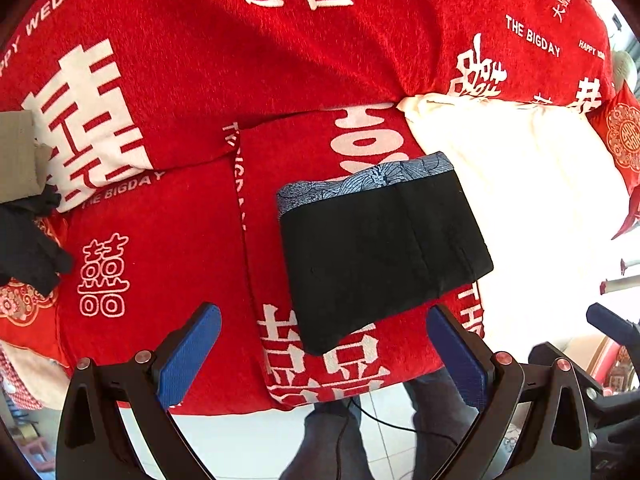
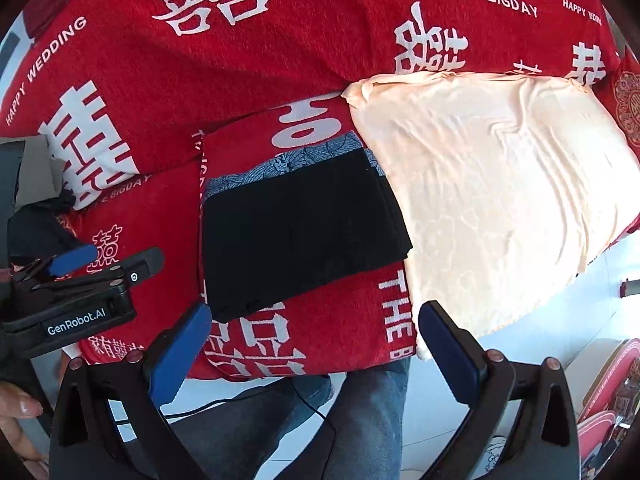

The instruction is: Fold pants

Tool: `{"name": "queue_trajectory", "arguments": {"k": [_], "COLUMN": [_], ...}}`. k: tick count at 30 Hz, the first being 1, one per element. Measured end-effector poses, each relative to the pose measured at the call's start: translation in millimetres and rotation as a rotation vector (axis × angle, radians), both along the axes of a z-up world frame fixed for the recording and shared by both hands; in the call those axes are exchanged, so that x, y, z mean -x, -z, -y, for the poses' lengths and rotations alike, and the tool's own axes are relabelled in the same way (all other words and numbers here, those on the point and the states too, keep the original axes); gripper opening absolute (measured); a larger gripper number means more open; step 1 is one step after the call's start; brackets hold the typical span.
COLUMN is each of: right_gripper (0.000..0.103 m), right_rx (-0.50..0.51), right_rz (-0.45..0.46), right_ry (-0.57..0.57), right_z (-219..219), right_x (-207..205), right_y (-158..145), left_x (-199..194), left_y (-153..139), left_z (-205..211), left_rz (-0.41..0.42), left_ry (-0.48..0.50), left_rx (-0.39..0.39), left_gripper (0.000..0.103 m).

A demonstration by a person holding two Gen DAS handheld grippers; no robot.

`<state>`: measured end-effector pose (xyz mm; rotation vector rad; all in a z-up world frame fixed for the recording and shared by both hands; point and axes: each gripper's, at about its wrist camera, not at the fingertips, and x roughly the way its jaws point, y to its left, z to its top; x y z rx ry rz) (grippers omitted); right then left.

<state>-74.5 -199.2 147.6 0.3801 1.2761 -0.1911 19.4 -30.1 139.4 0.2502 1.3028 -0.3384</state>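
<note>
Pants (image 1: 380, 256), black and folded into a compact rectangle with a blue-grey patterned waistband along the far edge, lie flat on a red bedspread printed with white characters and English wedding slogans (image 1: 200, 60). Their right side lies just beside, perhaps slightly over, a pale cream satin sheet (image 2: 492, 184) spread across the right part of the bed. Left tongs (image 1: 324, 356) hang above the near edge of the bedspread, blue pads spread wide with nothing between them, clear of the fabric. Right tongs (image 2: 316, 356) likewise stand fully wide and empty, above the bed's near edge and pointing steeply down. At the far left a dark crumpled garment (image 1: 28, 244) rests on the bedspread; what it is cannot be made out. Below the bed edge a person's grey trouser legs (image 2: 360, 420) stand on white floor tiles.
</note>
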Motion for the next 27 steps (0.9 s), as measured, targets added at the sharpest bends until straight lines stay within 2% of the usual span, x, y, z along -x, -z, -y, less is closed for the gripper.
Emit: {"name": "queue_trajectory", "arguments": {"k": [4, 11, 19, 27], "right_gripper": [0.103, 0.103, 0.103, 0.103], "right_rx": [0.017, 0.004, 0.047, 0.036], "right_rz": [-0.013, -0.014, -0.036, -0.048], "right_ry": [-0.011, -0.062, -0.054, -0.066], "right_z": [-5, 0, 38, 52], "right_x": [1, -5, 3, -6], "right_y": [-1, -8, -12, -5], "left_x": [6, 6, 15, 12], "left_y": [-2, 8, -2, 6], "left_z": [-5, 7, 41, 28], "left_rz": [0.011, -0.049, -0.011, -0.037], "left_ry": [-0.024, -0.095, -0.066, -0.149], "left_rx": [-0.023, -0.057, -0.048, -0.055], "left_gripper": [0.103, 0.103, 0.103, 0.103]}}
